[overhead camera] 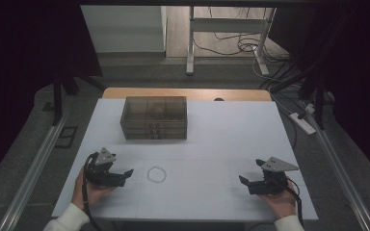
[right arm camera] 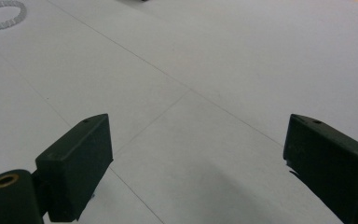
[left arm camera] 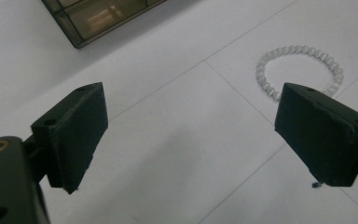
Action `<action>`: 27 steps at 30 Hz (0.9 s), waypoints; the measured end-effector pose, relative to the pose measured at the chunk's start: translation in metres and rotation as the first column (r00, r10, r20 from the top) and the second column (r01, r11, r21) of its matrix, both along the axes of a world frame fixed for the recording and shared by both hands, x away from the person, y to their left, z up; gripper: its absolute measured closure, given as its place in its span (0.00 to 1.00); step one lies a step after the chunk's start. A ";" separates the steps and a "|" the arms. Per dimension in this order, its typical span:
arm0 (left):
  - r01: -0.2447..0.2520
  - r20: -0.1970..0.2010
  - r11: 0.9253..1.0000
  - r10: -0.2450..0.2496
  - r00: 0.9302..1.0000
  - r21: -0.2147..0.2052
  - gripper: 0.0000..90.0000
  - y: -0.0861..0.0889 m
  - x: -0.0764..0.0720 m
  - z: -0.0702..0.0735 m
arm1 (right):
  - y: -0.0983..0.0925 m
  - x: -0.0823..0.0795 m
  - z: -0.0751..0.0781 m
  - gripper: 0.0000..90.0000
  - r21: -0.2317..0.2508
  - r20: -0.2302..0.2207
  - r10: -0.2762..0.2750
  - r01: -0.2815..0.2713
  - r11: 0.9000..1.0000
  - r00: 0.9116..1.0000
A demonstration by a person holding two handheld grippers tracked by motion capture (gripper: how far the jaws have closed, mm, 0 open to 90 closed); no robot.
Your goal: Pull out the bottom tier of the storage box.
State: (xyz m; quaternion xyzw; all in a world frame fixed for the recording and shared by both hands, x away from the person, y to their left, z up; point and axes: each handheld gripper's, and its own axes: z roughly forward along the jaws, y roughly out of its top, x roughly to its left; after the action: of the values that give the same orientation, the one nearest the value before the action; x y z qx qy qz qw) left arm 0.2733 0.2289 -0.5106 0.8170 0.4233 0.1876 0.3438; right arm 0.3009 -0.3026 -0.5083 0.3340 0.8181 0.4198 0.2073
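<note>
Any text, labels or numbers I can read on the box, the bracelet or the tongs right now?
None can be read.
Box: smoky clear drawers, no label visible.
Bracelet: plain pale beads, no marks.
Left tongs and right tongs: plain black, no print.
Table: thin lines only.

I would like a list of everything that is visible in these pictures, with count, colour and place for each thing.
bead bracelet: one, clear whitish, flat on the table, between the grippers and nearer the left one
drawer box: one, smoky brown see-through, far side of the table, left of centre
table: one, white top with a wooden far edge
left gripper: one, black, near left, jaws open, in a hand
right gripper: one, black, near right, jaws open, in a hand
</note>
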 end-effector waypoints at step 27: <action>0.040 0.091 0.986 -0.055 0.994 0.165 0.14 -0.019 0.007 0.006 | 0.000 0.000 -0.001 0.09 -0.009 0.002 -0.008 0.008 1.000 1.000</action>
State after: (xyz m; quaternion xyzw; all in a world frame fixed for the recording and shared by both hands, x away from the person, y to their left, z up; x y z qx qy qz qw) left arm 0.2805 0.2102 -0.5045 0.8423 0.3702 0.2519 0.3001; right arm 0.3007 -0.3023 -0.5094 0.3358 0.8186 0.4154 0.2111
